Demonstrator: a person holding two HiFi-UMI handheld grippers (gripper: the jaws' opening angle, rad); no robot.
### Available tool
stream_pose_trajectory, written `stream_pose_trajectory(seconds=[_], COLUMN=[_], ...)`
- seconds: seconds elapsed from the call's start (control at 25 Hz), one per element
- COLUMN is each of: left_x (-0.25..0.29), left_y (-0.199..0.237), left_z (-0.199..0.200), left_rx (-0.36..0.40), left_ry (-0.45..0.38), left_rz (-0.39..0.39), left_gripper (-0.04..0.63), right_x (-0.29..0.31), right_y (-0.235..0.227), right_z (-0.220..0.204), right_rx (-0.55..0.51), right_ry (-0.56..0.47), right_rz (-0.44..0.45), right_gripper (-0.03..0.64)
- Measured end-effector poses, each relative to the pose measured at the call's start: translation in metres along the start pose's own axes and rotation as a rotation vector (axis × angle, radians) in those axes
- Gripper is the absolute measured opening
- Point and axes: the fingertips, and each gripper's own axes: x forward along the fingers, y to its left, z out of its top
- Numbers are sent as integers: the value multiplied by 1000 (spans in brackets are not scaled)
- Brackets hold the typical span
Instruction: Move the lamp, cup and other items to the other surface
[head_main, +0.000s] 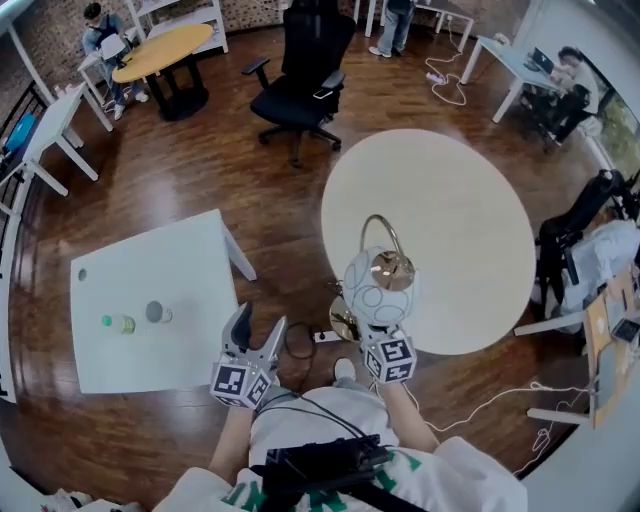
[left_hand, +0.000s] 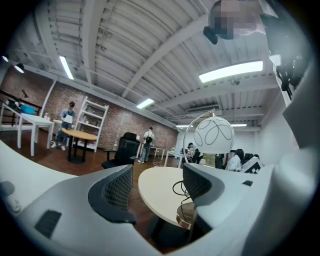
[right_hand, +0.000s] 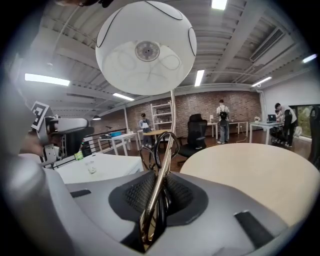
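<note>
A lamp (head_main: 378, 288) with a white globe shade marked with thin dark loops and a curved brass stem was held off any surface, at the near edge of a round pale worktop (head_main: 470, 230). The right gripper (right_hand: 157, 195) was clenched on the brass stem, low down, with the lamp's black cord (right_hand: 150, 155) looped just beside the stem and the globe standing above the jaws. The lamp's round brass base (head_main: 346, 322) hung over the dark wooden floor (head_main: 200, 180), close to the round worktop's rim.

The left gripper (head_main: 258, 325) was held out to the left of the lamp, its jaws apart with nothing between them.

Further left stood a white square worktop (head_main: 180, 260). On it were a small clear cup (head_main: 158, 313) and, just beside that, a bottle with a green cap (head_main: 118, 323), lying on its side. A black office chair (head_main: 305, 85) stood beyond both worktops.
</note>
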Motion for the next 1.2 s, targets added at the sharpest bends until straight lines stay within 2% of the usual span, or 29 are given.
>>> stream_pose_trajectory(seconds=[0.24, 0.56, 0.84, 1.04, 1.2], left_x=[-58, -168, -234, -268, -284], left_y=[57, 142, 208, 241, 270], left_z=[2, 1, -5, -21, -35], left_rx=[-89, -65, -54, -87, -106], left_ry=[-55, -80, -90, -73, -32], left_rz=[198, 460, 609, 675, 694], left_gripper=[301, 301, 301, 301, 301], right_x=[62, 153, 240, 300, 341], right_y=[92, 234, 324, 370, 401], right_z=[15, 31, 26, 18, 6], right_rx=[-13, -84, -111, -134, -163], right_ry=[1, 18, 25, 7, -3], right_rz=[240, 488, 564, 581, 603], right_gripper=[80, 80, 80, 80, 80])
